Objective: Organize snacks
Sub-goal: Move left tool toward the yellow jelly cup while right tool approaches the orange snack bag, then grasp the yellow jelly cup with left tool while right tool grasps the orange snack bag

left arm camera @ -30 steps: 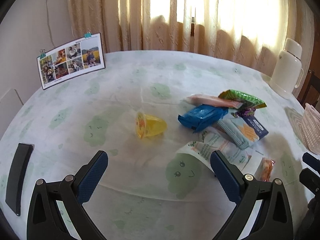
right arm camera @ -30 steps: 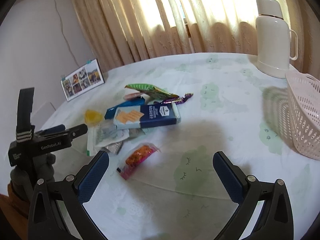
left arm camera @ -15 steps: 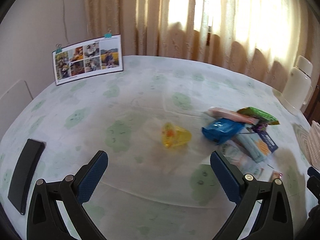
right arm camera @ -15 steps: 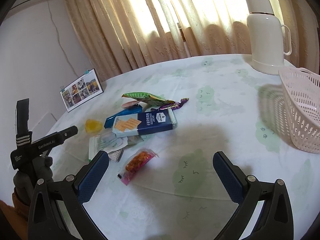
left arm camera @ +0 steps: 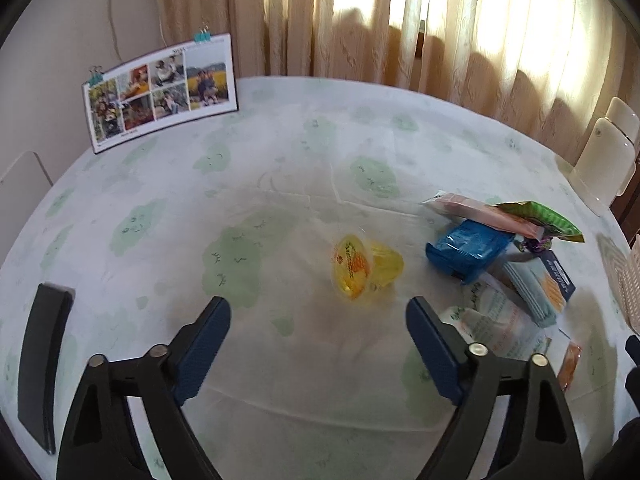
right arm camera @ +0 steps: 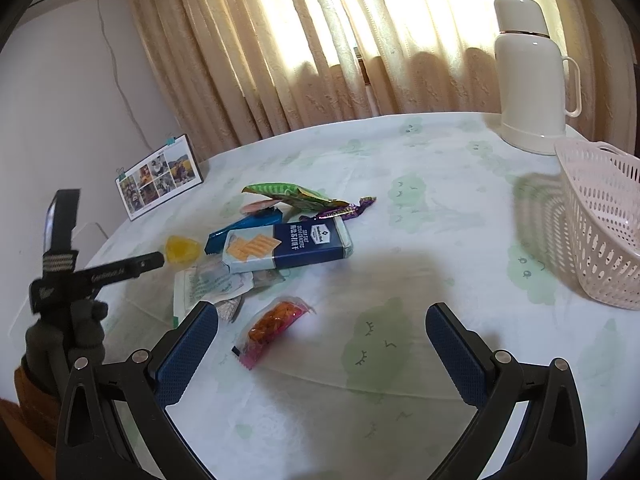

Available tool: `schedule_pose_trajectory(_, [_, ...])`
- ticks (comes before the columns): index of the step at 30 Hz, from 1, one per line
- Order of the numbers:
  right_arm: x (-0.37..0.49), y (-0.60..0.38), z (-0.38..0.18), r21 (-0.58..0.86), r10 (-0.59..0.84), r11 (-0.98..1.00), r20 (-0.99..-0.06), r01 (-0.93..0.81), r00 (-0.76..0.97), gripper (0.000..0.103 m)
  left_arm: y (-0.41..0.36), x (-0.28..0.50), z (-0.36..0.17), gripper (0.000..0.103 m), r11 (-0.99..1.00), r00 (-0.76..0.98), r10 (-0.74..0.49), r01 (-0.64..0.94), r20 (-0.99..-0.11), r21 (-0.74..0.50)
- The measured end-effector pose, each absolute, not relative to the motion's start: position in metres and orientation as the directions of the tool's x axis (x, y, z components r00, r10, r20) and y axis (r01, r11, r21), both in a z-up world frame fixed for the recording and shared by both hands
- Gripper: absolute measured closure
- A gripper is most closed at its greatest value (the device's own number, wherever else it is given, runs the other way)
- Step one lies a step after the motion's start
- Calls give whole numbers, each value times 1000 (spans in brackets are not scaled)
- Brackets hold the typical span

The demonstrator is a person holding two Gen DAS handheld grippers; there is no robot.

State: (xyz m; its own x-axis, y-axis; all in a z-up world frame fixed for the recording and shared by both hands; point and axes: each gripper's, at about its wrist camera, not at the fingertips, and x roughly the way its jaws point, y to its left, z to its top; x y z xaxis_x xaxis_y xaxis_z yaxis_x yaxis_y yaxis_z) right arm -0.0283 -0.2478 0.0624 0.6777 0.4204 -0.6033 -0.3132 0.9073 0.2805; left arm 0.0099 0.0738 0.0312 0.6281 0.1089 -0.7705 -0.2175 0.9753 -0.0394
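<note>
A yellow jelly cup (left arm camera: 362,269) lies on its side on the table, just ahead of my open, empty left gripper (left arm camera: 318,338). To its right is a pile of snacks: a blue packet (left arm camera: 466,249), a pink packet (left arm camera: 476,212), a green bag (left arm camera: 548,222) and a cracker box (left arm camera: 552,284). In the right wrist view the cracker box (right arm camera: 288,248), green bag (right arm camera: 288,194), purple candy (right arm camera: 344,210) and an orange snack pouch (right arm camera: 272,326) lie ahead-left of my open, empty right gripper (right arm camera: 322,344). A pink basket (right arm camera: 604,224) stands at the right.
A white thermos (right arm camera: 528,76) stands at the back right by the curtains. A photo card (left arm camera: 160,92) stands at the back left. A black flat object (left arm camera: 42,360) lies at the table's left edge. The left gripper's body (right arm camera: 80,276) shows at left in the right wrist view.
My left gripper has swung left and moved closer to the jelly cup, and its jaws have narrowed slightly. My right gripper has moved slightly forward toward the snack pile.
</note>
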Motion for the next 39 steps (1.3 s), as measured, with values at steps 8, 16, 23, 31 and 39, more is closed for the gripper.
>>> schedule_pose_trajectory(8, [-31, -246, 62, 272, 423, 906, -606, -325, 674, 0, 50, 37, 31, 19, 987, 597, 117, -157, -794, 27])
schedule_pose_trajectory(16, [-32, -242, 63, 263, 423, 906, -608, -333, 672, 0, 49, 60, 17, 34, 983, 552, 149, -176, -821, 61])
schedule_pose_trajectory(23, [-33, -241, 62, 259, 427, 903, -612, -342, 665, 0, 49, 65, 11, 50, 987, 556, 125, -154, -822, 47])
schedule_pose_trajectory(31, [-32, -240, 60, 256, 424, 905, -621, -340, 659, 0, 53, 59, 18, 55, 986, 584, 129, -159, -802, 42])
schedule_pose_trajectory(39, [-26, -228, 54, 212, 374, 924, -670, -318, 641, 8, 56, 40, 42, 57, 988, 654, 112, -157, -748, 11])
